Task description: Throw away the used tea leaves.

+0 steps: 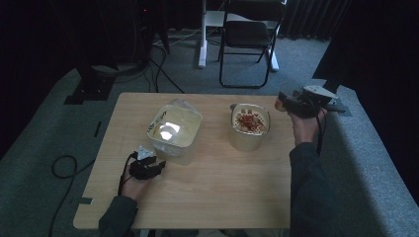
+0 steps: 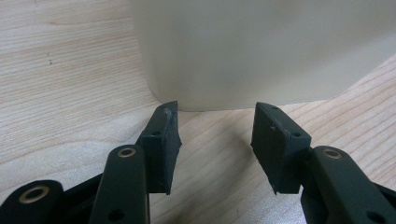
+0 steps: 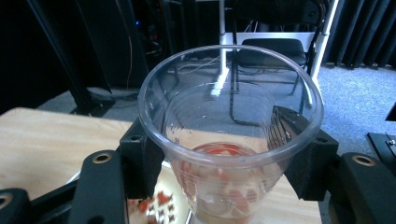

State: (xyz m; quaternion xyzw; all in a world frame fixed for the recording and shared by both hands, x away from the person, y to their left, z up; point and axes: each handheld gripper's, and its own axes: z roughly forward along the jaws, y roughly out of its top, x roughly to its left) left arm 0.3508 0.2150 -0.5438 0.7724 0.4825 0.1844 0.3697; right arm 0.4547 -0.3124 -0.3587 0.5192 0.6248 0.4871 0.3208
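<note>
A clear plastic cup (image 3: pixel 233 154) with a few red pieces at its bottom sits upright between the jaws of my right gripper (image 3: pixel 219 135), which is shut on it. That gripper (image 1: pixel 283 102) is held up above the table's far right edge, just right of a pale tub (image 1: pixel 250 136) that holds red pieces. A translucent white tub (image 1: pixel 174 129) stands left of centre, and its inside looks empty. My left gripper (image 1: pixel 159 166) rests low on the table at that tub's near corner. Its jaws stand open just short of the tub wall (image 2: pixel 261 46), with nothing between them (image 2: pixel 217 111).
The wooden table (image 1: pixel 207 192) has bare room along its near half. Behind it on the grey carpet stand a black folding chair (image 1: pixel 249 34) and a white stand leg (image 1: pixel 202 44). A black cable (image 1: pixel 64 168) loops on the floor at the left.
</note>
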